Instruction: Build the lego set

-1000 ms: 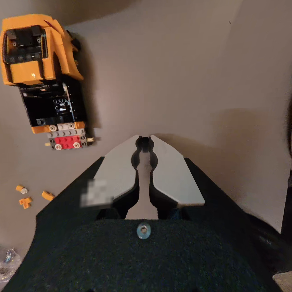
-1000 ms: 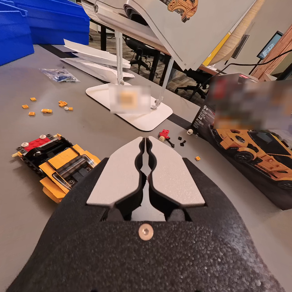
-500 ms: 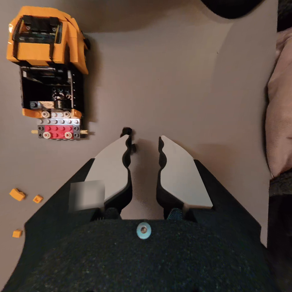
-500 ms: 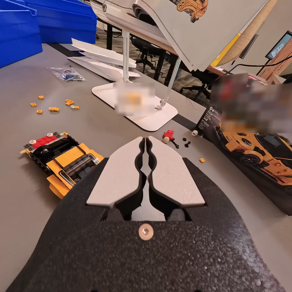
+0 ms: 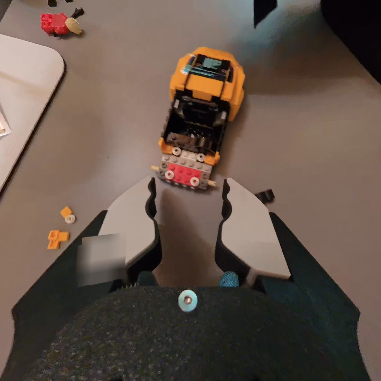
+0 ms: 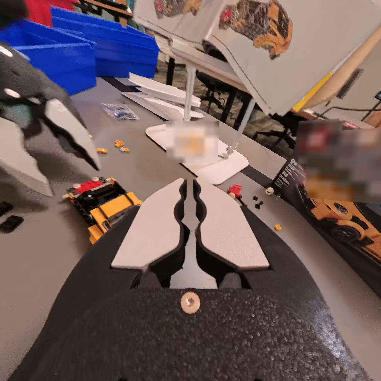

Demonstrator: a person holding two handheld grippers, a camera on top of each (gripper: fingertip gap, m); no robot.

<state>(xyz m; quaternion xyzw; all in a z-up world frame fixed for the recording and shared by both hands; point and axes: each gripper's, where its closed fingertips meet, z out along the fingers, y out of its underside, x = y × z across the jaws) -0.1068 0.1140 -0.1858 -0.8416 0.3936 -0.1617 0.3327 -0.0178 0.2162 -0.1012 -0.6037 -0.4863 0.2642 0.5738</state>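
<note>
Left gripper [image 5: 187, 181] was nearly shut a second ago over bare table, with the part-built orange brick car [image 5: 203, 115] off to its left; now its jaws stand wide apart with nothing between them, and the car's red-and-grey studded end [image 5: 185, 173] sits dead ahead, just beyond the fingertips, not touching either one. A small black piece [image 5: 265, 195] that was at the left fingertip half a second ago now lies on the table just outside the right finger. Right gripper [image 6: 189, 181] has cracked from shut to a thin slit, nothing in it; it hovers above the grey table [image 6: 144, 165], car [image 6: 103, 202] to its left, left gripper [image 6: 68, 179] seen above the car's red end. Around: loose orange bits [image 5: 58, 237] left of the left gripper, red cluster [image 6: 235, 189] and black bits right of the right one, white stand base [image 6: 231, 167] ahead, product box [image 6: 329, 216] far right, blue bins [image 6: 92, 51] behind. Nothing lies between the left fingertips and the car.
</note>
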